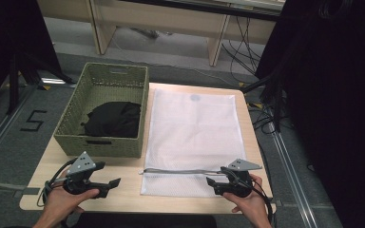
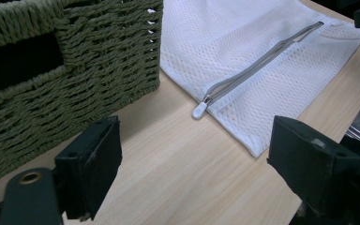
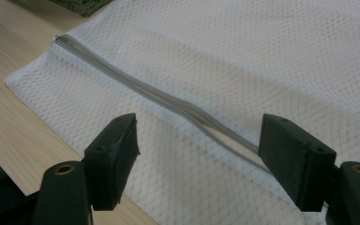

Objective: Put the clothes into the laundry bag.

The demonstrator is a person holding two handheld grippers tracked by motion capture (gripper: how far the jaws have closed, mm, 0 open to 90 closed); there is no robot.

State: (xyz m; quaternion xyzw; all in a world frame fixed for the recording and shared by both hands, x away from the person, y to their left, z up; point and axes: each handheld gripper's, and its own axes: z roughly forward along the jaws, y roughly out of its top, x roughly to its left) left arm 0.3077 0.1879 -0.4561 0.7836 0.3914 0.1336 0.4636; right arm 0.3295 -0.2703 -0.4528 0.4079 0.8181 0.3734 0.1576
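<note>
While both hands rest at the bottom edge of the high view, we note a white mesh laundry bag (image 1: 192,137) lying flat on the pale wood table (image 1: 123,192), filling the middle of the frame and running from the table's far edge almost to its near edge. Its grey zipper (image 1: 180,171) crosses the bag near the lower end, closed along the length we can see, with the white pull tab (image 2: 199,110) at the left end, resting on the wood just off the bag's corner in the left gripper view. Left of the bag stands a green woven basket (image 1: 71,118), its side just beside the bag's edge; a dark cloth (image 1: 113,118) lies bundled inside. Our left hand-held gripper (image 1: 118,181) sits at lower left of the high view, over bare table near the basket's front wall, jaws spread apart with nothing between them; its own camera shows wood and the pull tab ahead. Our right hand-held gripper (image 1: 209,180) sits at lower right, at the zipper's right end; its jaws stand wide open, one on each side of the zipper line, hovering over the mesh without pinching it, as the right gripper view shows.
</note>
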